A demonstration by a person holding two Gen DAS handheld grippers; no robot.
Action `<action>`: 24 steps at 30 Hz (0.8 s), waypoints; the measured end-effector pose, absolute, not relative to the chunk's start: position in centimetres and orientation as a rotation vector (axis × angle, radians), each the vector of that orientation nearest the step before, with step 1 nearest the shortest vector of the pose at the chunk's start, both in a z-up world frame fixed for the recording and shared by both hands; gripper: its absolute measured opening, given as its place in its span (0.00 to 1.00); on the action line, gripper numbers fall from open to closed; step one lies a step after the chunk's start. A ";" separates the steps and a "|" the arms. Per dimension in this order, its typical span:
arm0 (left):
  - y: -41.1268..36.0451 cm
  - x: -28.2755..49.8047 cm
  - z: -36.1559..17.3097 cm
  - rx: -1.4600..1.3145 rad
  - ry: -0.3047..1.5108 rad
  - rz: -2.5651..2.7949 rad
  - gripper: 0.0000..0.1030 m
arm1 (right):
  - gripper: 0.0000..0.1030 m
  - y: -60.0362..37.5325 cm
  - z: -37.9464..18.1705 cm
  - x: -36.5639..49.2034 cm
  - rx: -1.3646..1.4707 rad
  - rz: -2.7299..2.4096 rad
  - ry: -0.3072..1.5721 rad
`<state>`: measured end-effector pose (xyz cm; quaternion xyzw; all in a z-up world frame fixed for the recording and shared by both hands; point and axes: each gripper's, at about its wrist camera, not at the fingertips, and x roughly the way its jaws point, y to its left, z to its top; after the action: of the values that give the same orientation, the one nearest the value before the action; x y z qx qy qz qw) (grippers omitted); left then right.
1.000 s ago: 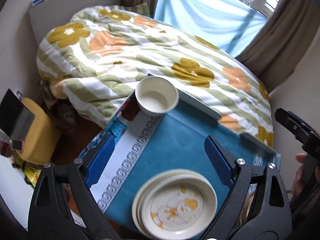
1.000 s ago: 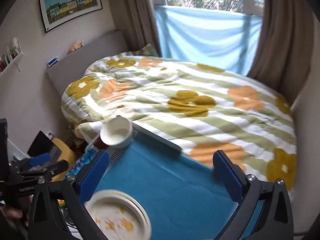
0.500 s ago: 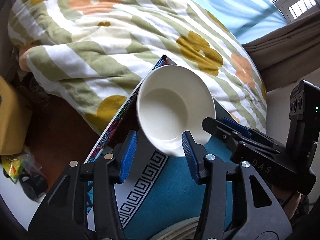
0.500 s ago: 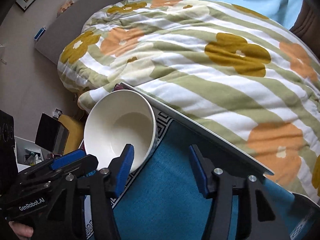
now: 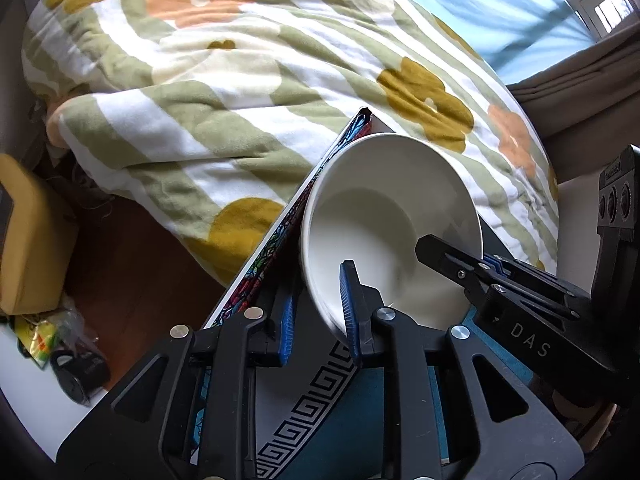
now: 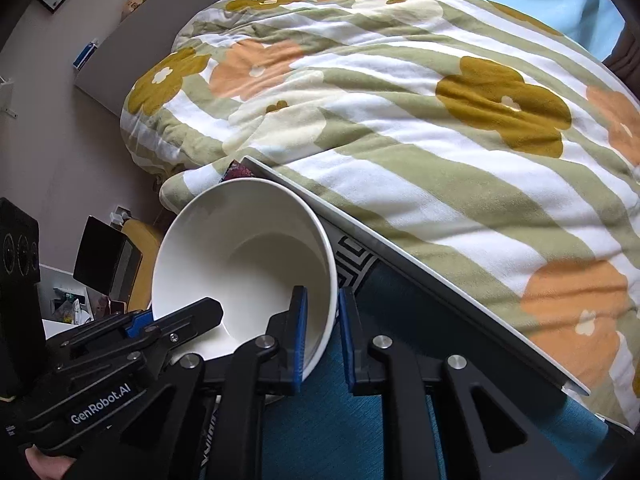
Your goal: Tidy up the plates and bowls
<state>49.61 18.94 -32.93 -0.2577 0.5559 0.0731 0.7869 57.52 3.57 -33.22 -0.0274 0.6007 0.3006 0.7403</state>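
A white bowl (image 5: 392, 220) (image 6: 240, 264) sits at the far left corner of the table with the blue cloth (image 6: 400, 320). My left gripper (image 5: 318, 324) has the bowl's near left rim between its blue pads, and its jaws are closing onto it. My right gripper (image 6: 323, 340) straddles the opposite rim, one pad inside and one outside, its jaws closing too. Each gripper shows in the other's view: the right gripper (image 5: 440, 256) reaches in over the rim, and the left gripper (image 6: 180, 320) does the same. The plates are out of view.
A bed with a flowered quilt (image 5: 260, 80) (image 6: 420, 120) lies just beyond the table's far edge (image 6: 400, 256). Left of the table are wooden floor, a yellow cushion (image 5: 28, 240) and a black mug (image 5: 80, 372). A hand (image 6: 48, 466) holds the left gripper.
Both grippers came down and forward from above the table to the bowl and closed over its rim from wide open. The stack of plates dropped out of view.
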 end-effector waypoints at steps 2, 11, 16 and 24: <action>18.9 49.7 -32.8 -0.546 1.204 0.151 0.18 | 0.14 3.4 -33.2 57.5 -0.043 0.658 1.317; 16.7 49.1 -30.0 -0.478 1.172 0.125 0.18 | 0.14 1.1 -31.2 56.4 0.007 0.642 1.260; 13.6 47.7 -26.5 -0.443 1.130 0.075 0.18 | 0.14 -2.4 -27.6 54.4 0.037 0.606 1.194; 5.8 43.1 -21.0 -0.396 1.081 0.000 0.18 | 0.14 -10.4 -21.6 48.5 0.062 0.547 1.101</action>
<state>43.06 5.81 -21.03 -0.1870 0.5111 -0.0002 0.8389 48.50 -10.43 -21.61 0.0292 0.5165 0.2564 0.8165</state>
